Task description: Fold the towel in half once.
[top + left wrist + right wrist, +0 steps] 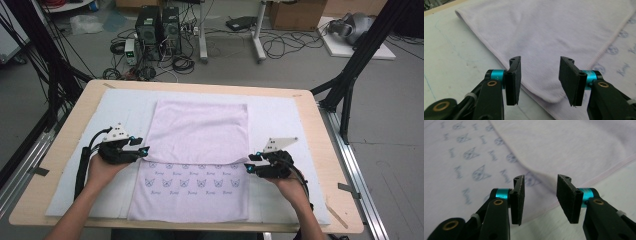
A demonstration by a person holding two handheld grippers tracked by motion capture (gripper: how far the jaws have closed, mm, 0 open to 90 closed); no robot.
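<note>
A pale pink towel (pixel 197 135) lies flat on the table, its far part folded over toward me so the plain side covers the upper half. The near half shows rows of small blue cat-face prints (pixel 192 183). My left gripper (pixel 141 146) sits at the left end of the folded flap's edge, and its jaws stand open over the flap's rounded corner (pixel 551 98). At the right end of that edge my right gripper (pixel 251 165) is open too, with the flap's corner (pixel 541 176) lying just beyond its fingertips. Neither gripper's pads press on the cloth.
The towel rests on a white mat (pixel 280 120) that covers most of the wooden table (pixel 325 165). Black frame posts stand at both sides of the table. Beyond its far edge, computers (pixel 157 27), cables and boxes sit on the floor.
</note>
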